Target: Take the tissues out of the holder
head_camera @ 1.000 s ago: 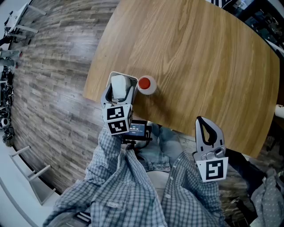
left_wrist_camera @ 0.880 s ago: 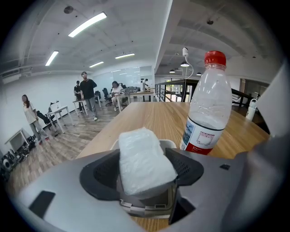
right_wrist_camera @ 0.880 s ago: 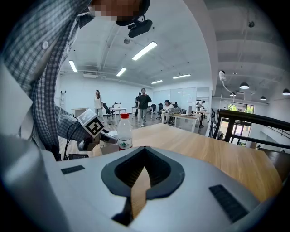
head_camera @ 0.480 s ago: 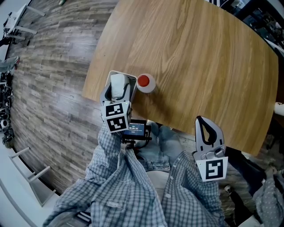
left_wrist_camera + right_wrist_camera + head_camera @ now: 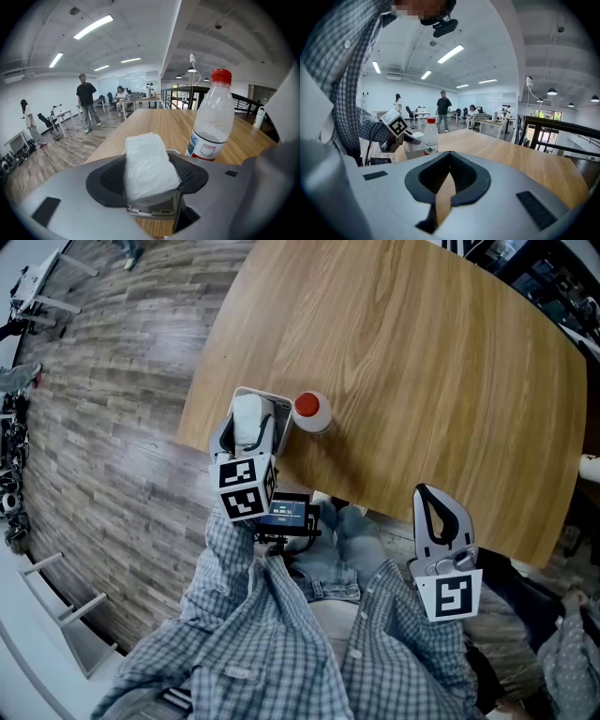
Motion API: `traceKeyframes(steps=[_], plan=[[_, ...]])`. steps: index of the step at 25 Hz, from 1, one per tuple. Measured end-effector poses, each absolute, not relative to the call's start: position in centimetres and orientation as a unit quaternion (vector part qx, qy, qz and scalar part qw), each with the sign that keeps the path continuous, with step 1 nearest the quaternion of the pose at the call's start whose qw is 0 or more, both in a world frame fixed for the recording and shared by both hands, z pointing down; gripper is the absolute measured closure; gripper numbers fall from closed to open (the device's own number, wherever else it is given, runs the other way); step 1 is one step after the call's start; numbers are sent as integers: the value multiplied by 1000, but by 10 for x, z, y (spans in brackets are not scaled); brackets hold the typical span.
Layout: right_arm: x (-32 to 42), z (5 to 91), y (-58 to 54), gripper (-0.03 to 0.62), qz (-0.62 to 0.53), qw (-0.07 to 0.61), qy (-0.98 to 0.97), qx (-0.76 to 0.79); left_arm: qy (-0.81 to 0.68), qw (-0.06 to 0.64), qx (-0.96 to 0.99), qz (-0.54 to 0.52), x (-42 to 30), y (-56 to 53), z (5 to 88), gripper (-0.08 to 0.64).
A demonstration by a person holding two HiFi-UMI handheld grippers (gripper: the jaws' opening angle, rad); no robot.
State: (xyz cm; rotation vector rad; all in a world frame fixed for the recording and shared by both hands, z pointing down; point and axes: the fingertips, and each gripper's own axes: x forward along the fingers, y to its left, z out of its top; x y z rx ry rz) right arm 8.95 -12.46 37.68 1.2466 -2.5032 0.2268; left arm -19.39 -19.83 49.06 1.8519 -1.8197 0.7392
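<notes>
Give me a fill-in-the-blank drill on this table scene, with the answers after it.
The clear plastic bottle on the wooden table has a ____ cap.
The white tissue pack stands between the jaws of the person's ____ gripper.
The right gripper has its jaws shut on ____.
Missing words: red; left; nothing.
Note: the left gripper has just been closing its jaws, with the pack between them.
</notes>
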Motion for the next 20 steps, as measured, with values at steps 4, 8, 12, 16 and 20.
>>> traceKeyframes(steps=[4, 8, 12, 16, 20], plan=[[91, 374, -122, 584, 71, 166, -880, 440, -656, 220, 672, 266, -194, -197, 483, 284], [91, 370, -117, 584, 64, 163, -880, 442, -660, 214, 675, 251, -195, -194, 474, 284], [93, 367, -112, 584, 57, 166, -880, 441, -662, 204, 679, 244, -193, -192, 459, 284], [95, 361, -112, 584, 46, 159, -881, 444, -665, 190, 683, 235, -193, -190, 446, 284], [100, 355, -110, 584, 39, 159, -878, 451, -670, 164, 693, 212, -189, -188, 422, 284]])
